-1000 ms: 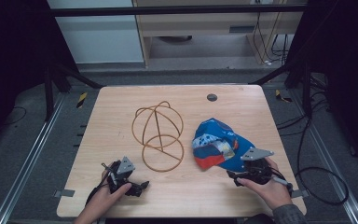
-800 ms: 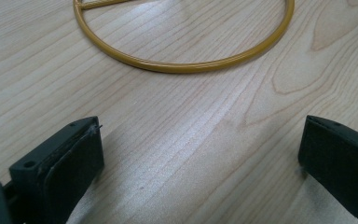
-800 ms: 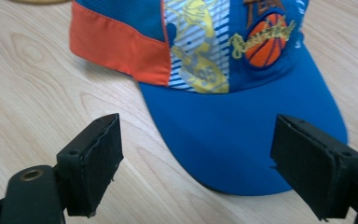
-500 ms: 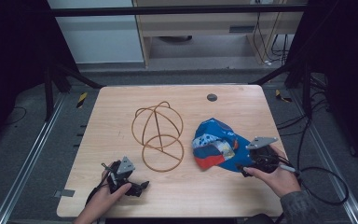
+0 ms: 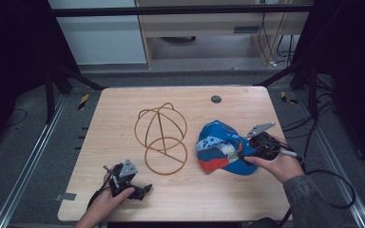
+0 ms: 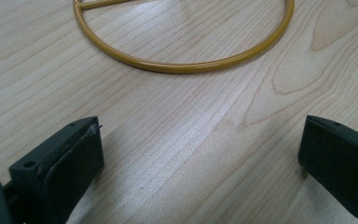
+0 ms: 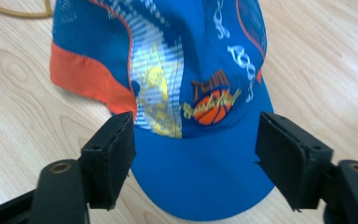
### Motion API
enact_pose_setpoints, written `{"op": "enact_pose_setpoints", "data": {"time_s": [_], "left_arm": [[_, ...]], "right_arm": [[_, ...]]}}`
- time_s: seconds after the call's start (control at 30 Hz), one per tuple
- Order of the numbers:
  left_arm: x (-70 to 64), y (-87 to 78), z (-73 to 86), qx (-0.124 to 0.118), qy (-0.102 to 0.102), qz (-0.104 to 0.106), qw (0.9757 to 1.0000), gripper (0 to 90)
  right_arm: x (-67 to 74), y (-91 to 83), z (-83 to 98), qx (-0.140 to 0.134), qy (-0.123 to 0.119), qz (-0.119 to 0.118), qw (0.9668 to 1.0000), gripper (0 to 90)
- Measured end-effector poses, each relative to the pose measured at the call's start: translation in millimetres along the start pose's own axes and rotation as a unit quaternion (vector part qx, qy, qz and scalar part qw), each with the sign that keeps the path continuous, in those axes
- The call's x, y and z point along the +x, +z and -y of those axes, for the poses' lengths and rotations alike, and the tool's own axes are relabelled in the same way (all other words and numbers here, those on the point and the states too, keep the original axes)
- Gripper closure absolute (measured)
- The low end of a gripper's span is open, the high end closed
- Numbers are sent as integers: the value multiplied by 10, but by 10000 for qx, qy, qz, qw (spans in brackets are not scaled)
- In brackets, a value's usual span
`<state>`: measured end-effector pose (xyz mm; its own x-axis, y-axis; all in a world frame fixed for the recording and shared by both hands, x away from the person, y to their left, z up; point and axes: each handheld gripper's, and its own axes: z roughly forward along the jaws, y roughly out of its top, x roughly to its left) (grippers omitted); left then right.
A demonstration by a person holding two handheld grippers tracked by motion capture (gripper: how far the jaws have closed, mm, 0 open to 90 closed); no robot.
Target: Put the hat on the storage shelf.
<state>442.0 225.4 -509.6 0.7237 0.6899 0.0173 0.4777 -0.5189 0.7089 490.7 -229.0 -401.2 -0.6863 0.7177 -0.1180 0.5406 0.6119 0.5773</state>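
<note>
The wooden table (image 5: 180, 199) carries everything, with a small dark round spot (image 5: 216, 99) near its far edge. Near the middle stands a golden wire frame (image 5: 161, 138) of curved hoops on a ring base; that ring (image 6: 182, 65) lies flat on the wood ahead of the left jaws. To the right of the frame, close beside it but apart, lies a blue cap (image 5: 221, 149) with orange trim, a white and yellow patterned panel and a basketball print (image 7: 212, 109), its brim towards the person's right hand. The right hand-held gripper (image 7: 193, 158) hovers over that brim with its 2 jaws spread either side of it; they have just been closing, yet the pads are not pressing on the cloth. The left hand-held gripper (image 6: 200, 158) sits low at the near left of the table, jaws spread wide over bare wood.
</note>
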Motion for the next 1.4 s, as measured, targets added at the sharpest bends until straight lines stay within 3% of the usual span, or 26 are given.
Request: {"op": "enact_pose_setpoints", "data": {"time_s": [0.37, 0.63, 0.93, 1.1, 1.27, 1.33, 1.4], "left_arm": [[0, 0, 0, -1, 1, 2, 10000, 0], [2, 0, -1, 2, 8, 7, 10000, 0], [2, 0, -1, 1, 6, 8, 10000, 0], [1, 1, 0, 0, 6, 8, 10000, 0], [2, 1, -1, 0, 7, 8, 10000, 0], [2, 0, 0, 1, 7, 8, 10000, 0], [1, 1, 0, 0, 5, 7, 10000, 0]], "right_arm": [[-53, 3, -162, -4, -57, -96, 9999, 326], [-126, 240, -217, 151, 20, -355, 9993, 328], [-193, 402, -305, 140, 79, -402, 9991, 286], [-221, 516, -329, 318, 136, -465, 9983, 261], [-220, 558, -334, 388, 130, -546, 9977, 350], [-201, 568, -341, 412, 63, -617, 9972, 506], [-202, 568, -339, 418, 39, -669, 9969, 604]]}}
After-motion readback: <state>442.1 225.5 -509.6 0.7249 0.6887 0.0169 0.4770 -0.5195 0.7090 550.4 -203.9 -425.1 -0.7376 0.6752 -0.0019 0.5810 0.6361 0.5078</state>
